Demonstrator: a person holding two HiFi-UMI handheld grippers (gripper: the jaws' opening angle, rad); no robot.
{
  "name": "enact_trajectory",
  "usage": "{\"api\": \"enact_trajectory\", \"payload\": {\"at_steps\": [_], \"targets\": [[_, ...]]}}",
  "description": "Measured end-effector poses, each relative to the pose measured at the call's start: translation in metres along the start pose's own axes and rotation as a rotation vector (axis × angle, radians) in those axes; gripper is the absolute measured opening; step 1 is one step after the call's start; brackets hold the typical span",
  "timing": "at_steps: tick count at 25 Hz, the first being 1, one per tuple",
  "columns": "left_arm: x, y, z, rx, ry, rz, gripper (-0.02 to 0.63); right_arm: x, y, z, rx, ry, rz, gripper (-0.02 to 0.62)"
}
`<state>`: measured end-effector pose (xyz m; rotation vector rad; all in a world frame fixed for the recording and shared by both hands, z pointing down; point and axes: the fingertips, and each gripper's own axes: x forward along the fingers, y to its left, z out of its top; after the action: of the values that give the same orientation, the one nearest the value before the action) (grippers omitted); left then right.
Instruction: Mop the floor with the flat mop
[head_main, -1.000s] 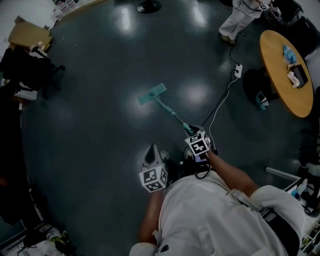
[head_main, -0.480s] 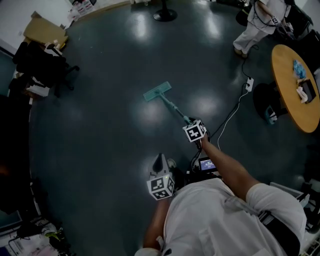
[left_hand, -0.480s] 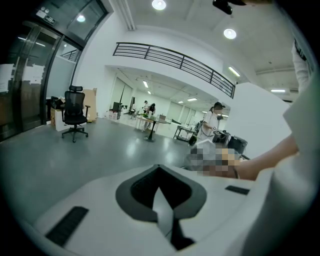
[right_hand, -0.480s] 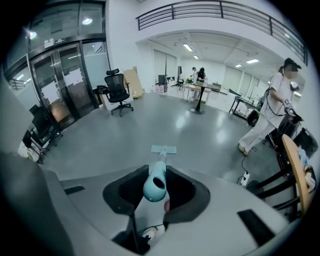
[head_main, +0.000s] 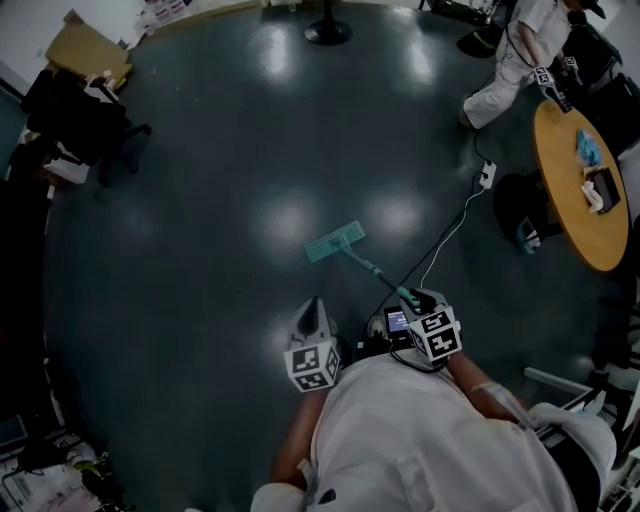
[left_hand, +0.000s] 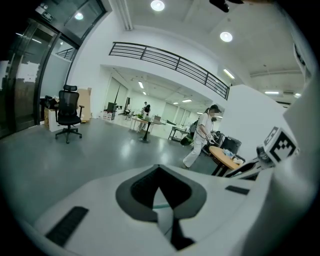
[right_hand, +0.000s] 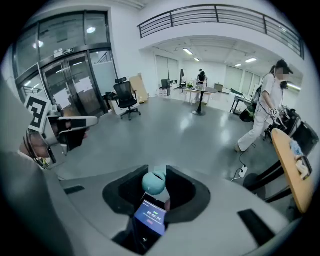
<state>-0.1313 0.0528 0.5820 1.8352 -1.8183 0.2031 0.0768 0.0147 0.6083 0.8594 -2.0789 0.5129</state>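
Note:
The flat mop's teal head (head_main: 335, 241) lies flat on the dark floor just ahead of me. Its thin handle (head_main: 375, 270) slants back and right to my right gripper (head_main: 413, 298). That gripper is shut on the handle; in the right gripper view the rounded teal handle end (right_hand: 153, 182) sits clamped between the jaws of the right gripper (right_hand: 154, 186). My left gripper (head_main: 312, 308) hangs close to my body, left of the handle and apart from it. In the left gripper view, the left gripper (left_hand: 159, 187) has its jaws together, holding nothing.
A round wooden table (head_main: 562, 190) with small items stands at the right. A white cable and power strip (head_main: 484, 174) trail across the floor beside it. A person (head_main: 510, 60) walks at the back right. An office chair (head_main: 95, 125) and a cardboard box (head_main: 85, 50) stand far left.
The mop head has slid back toward me across the floor. My right gripper has drawn in close to my body with the handle. The left gripper has barely moved.

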Motion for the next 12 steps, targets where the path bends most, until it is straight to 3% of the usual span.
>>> {"api": "enact_trajectory", "payload": {"at_steps": [12], "targets": [[0.002,-0.012,0.007,0.007,-0.032,-0.017,0.0,0.002,0.01,0.011,-0.021,-0.058,0.017,0.114]]}}
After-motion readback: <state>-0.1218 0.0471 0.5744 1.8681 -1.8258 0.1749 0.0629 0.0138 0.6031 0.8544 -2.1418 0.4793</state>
